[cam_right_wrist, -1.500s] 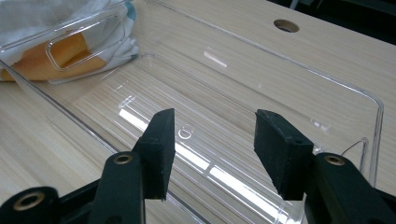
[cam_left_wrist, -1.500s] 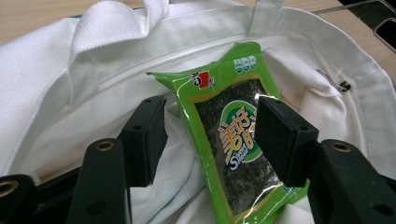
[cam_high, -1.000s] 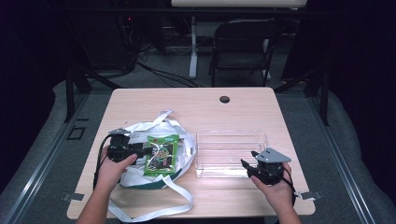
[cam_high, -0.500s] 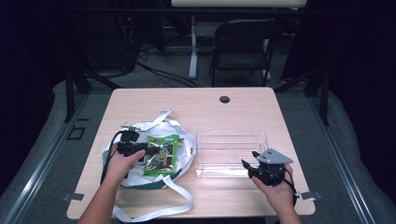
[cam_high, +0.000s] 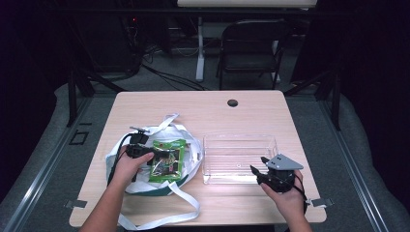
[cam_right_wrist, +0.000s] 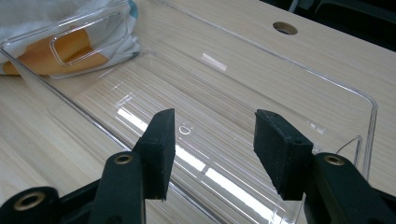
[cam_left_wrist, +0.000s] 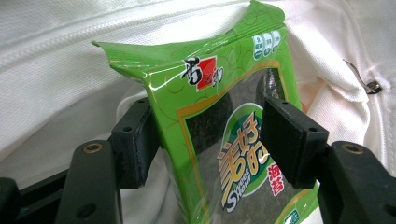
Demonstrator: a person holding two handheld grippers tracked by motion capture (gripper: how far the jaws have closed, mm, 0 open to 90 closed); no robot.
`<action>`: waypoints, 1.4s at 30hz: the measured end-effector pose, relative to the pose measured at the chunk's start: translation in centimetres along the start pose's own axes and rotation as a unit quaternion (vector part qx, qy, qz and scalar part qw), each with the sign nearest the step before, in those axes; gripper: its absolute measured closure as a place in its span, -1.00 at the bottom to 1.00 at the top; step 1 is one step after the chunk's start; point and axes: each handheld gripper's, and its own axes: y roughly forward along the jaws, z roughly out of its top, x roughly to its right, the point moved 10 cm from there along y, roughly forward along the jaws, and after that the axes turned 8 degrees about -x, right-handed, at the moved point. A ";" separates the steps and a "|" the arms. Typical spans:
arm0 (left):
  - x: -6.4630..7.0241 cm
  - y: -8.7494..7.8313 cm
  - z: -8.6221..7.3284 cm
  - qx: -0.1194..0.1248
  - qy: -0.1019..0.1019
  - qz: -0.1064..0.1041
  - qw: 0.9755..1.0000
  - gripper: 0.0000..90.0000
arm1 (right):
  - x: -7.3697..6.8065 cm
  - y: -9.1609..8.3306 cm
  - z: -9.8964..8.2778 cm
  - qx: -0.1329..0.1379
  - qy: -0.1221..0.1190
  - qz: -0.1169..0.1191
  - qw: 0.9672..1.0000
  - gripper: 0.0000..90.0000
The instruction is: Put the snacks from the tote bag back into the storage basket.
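A green seaweed snack packet (cam_high: 167, 162) lies on a white cloth bag (cam_high: 191, 150) at the table's left. My left gripper (cam_high: 157, 157) reaches onto it from the left. In the left gripper view the packet (cam_left_wrist: 224, 93) stands between the two pads of my left gripper (cam_left_wrist: 212, 135). Its jaws have just been opening and stand wide, not pinching the packet. The bag's white fabric (cam_left_wrist: 56, 60) lies behind. My right gripper (cam_high: 256, 170) rests at the near edge of a clear plastic bin (cam_high: 239, 142). In its own view my right gripper (cam_right_wrist: 212, 140) is open with nothing between the pads.
The clear bin (cam_right_wrist: 299, 70) holds nothing inside. The bag's long white straps (cam_high: 159, 220) trail toward the table's front edge. A round cable hole (cam_high: 232, 103) sits at the table's far side. A dark chair (cam_high: 251, 48) stands beyond the table.
My left hand has moved right across the bag, bringing its gripper onto the green packet. The right hand has stayed at the bin's near edge.
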 end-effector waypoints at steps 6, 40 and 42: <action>0.0 0.2 0.1 -0.002 -0.003 -0.013 1.000 -0.16 | -0.1 0.0 0.0 -0.003 -0.003 0.001 1.000 0.08; 2.1 -1.5 -0.6 0.003 0.064 -0.048 0.997 0.20 | -0.2 0.2 0.0 -0.003 -0.004 0.001 1.000 0.08; 2.2 -1.6 -0.7 0.002 0.069 -0.047 0.997 0.21 | -0.2 0.2 0.0 -0.003 -0.004 0.001 1.000 0.08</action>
